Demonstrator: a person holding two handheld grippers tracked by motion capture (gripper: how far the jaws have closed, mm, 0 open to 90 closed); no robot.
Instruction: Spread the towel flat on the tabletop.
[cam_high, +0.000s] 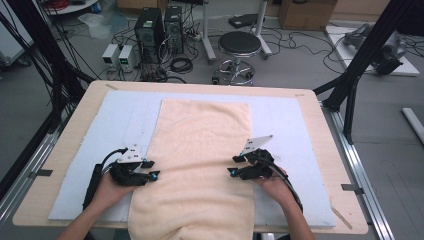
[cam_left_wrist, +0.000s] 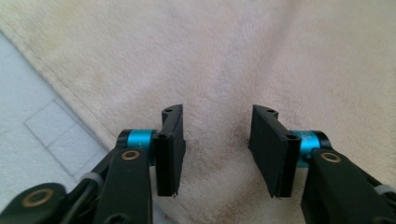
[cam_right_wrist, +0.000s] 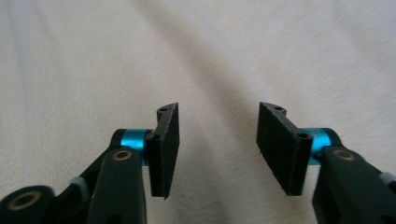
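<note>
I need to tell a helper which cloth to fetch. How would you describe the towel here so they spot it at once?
Start at the wooden table with the pale blue-grey mat on top. The towel lies lengthwise down the mat's middle, its near end hanging over the table's front edge. It is the one soft, cream-peach, fuzzy cloth there.

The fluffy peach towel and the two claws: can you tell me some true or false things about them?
1. The peach terry towel lies spread on the pale blue mat. True.
2. The left claw is squeezing a fold of towel. False: its jaws stand apart, nothing between them.
3. The right claw is open above the towel. True.
4. The towel's near end stops at the mat's edge. False: it hangs over the table's near edge.
5. A black round stool stands on the table. False: it stands on the floor behind the wooden table.
</note>
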